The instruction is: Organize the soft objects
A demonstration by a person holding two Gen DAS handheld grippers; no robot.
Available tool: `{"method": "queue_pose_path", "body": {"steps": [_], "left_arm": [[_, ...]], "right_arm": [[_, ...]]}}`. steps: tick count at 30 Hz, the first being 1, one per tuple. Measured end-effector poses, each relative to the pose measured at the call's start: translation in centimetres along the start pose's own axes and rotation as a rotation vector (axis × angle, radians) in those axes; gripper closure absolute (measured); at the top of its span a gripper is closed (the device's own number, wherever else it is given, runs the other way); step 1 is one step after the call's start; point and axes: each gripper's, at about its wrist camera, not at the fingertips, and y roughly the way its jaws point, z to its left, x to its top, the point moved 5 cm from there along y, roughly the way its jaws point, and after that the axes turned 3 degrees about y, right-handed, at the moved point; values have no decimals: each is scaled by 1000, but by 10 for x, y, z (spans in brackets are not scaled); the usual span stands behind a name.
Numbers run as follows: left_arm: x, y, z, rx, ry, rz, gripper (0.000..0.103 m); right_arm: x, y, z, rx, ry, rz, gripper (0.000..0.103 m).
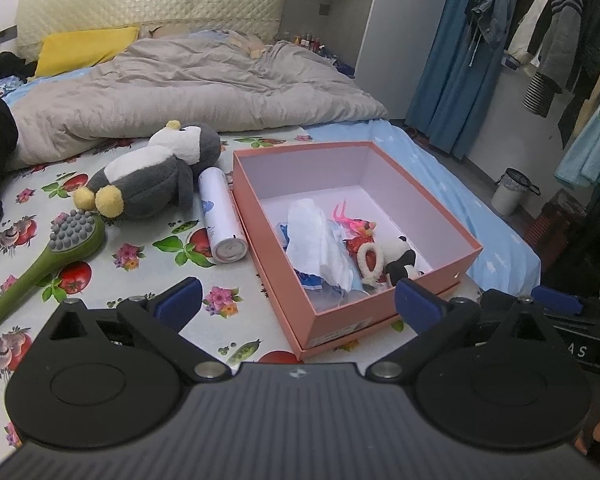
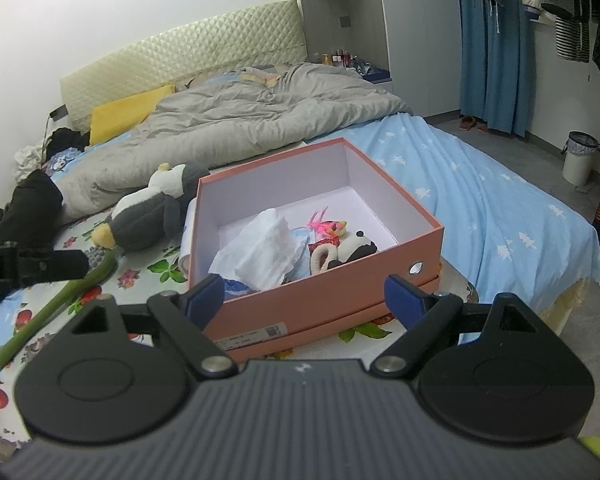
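Left wrist view: the left claw [image 1: 298, 300] stands spread wide, its blue pads [image 1: 179, 299] bare, nothing between them and nothing touched. Just ahead of it on the bed's flower-printed sheet [image 1: 148, 264] sits the open pink box [image 1: 352, 316]. Inside lie crumpled white cloth [image 1: 312, 240], a small panda toy [image 1: 400, 258], a fluffy white ring [image 1: 370, 260] and a pink trinket [image 1: 350, 220]. Left of the box, outside it, lies a white spray can [image 1: 222, 216] on its side, close along the box wall; beside that a grey-and-white plush penguin [image 1: 152, 176], and nearer the camera a green massage brush [image 1: 56, 248]. At the right edge part of the right claw [image 1: 556, 304] shows.

Right wrist view: the right claw [image 2: 306, 294] is also well spread and holds nothing, its pads either side of the box's [image 2: 328, 300] near wall without pressing on it. This view shows the metal eyelet [image 2: 416, 268] on the box's side and a label on its front, and the blue sheet [image 2: 480, 200] hanging over the bed edge. The can is mostly hidden behind the box here; the penguin [image 2: 148, 212] and brush [image 2: 60, 300] lie left. The left claw's tip [image 2: 52, 266] shows at the left.
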Motion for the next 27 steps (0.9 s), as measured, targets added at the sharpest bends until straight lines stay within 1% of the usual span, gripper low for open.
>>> {"method": "queue_pose_path", "body": {"steps": [27], "left_arm": [[-5,-7,-3,-3,3,-6,0]], "right_arm": [[-1,-4,6,11,-16,-5,14]]}}
